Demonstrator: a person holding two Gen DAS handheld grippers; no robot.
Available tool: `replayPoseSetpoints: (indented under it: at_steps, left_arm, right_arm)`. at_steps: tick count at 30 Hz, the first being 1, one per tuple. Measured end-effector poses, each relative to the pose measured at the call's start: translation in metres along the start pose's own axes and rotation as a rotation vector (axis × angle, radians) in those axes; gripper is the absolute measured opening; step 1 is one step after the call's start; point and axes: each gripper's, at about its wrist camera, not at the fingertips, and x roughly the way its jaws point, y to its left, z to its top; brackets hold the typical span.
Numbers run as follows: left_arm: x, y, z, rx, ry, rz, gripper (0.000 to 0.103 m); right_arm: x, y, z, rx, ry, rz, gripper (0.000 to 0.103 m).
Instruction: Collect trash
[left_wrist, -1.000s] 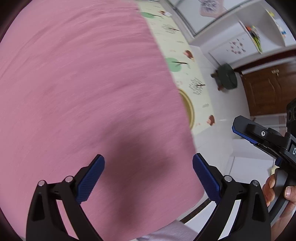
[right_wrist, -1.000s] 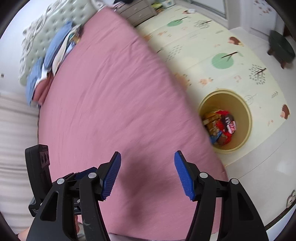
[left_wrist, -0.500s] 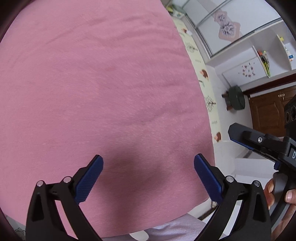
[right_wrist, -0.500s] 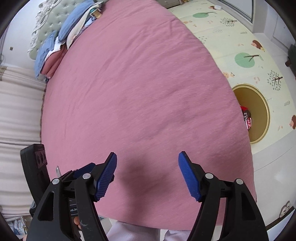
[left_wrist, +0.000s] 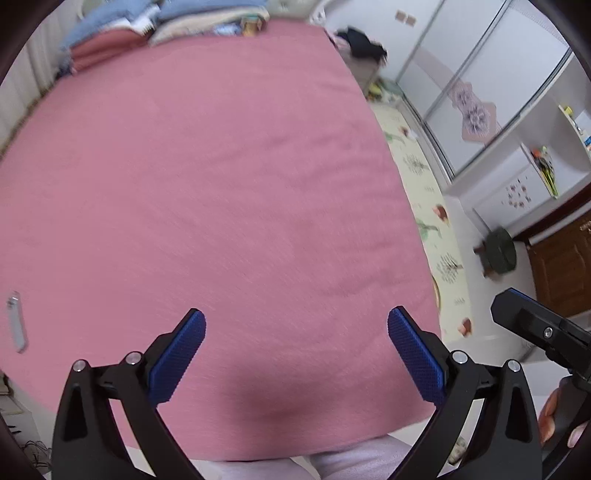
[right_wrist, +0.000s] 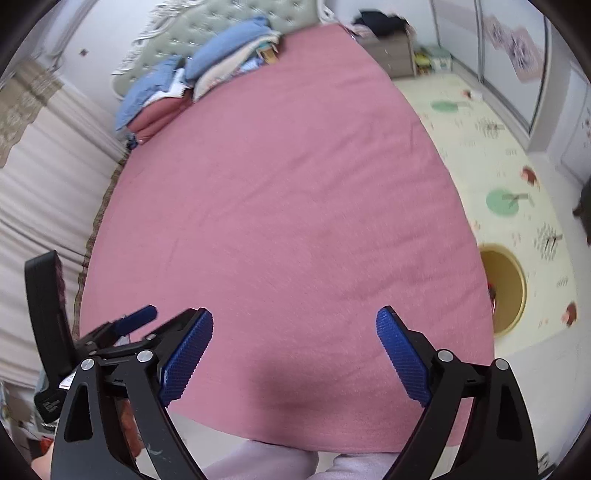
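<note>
Both grippers are empty: left gripper (left_wrist: 295, 347) gaping, right gripper (right_wrist: 295, 345) with jaws opening, nothing between them. No trash visible on the pink bedspread (right_wrist: 288, 206). The yellow bin (right_wrist: 511, 291) sits on the floor off the bed's right edge, nearer the right one.

A home bedroom is shown: a wide pink-covered bed (right_wrist: 280, 206), a tufted pale-green headboard (right_wrist: 236, 26), stacked blue and pink pillows (right_wrist: 192, 81), a patterned cream play mat (right_wrist: 491, 155).
</note>
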Motion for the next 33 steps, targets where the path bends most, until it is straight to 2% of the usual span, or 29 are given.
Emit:
replayPoseSetpoints:
  at_steps: [4, 7, 13, 17, 24, 33]
  left_arm:
    - [-0.04, 0.003, 0.005, 0.02, -0.054, 0.089, 0.099]
    - [-0.063, 0.008, 0.005, 0.017, -0.072, 0.086, 0.099]
    - [-0.104, 0.021, 0.013, -0.014, -0.21, 0.11, 0.099]
    - [-0.121, 0.029, 0.014, -0.03, -0.255, 0.09, 0.099]
    - [-0.128, 0.027, 0.017, -0.01, -0.295, 0.125, 0.099]
    - [-0.129, 0.031, 0.018, -0.025, -0.32, 0.103, 0.099]
  right_arm:
    - [-0.024, 0.023, 0.003, -0.036, -0.065, 0.021, 0.09]
    - [-0.04, 0.038, 0.003, -0.048, -0.12, 0.035, 0.091]
    - [-0.057, 0.055, 0.003, -0.063, -0.195, 0.054, 0.091]
    - [-0.059, 0.061, 0.004, -0.057, -0.214, 0.074, 0.092]
    - [-0.062, 0.068, 0.006, -0.059, -0.246, 0.083, 0.092]
    - [-0.064, 0.071, 0.002, -0.07, -0.268, 0.062, 0.092]
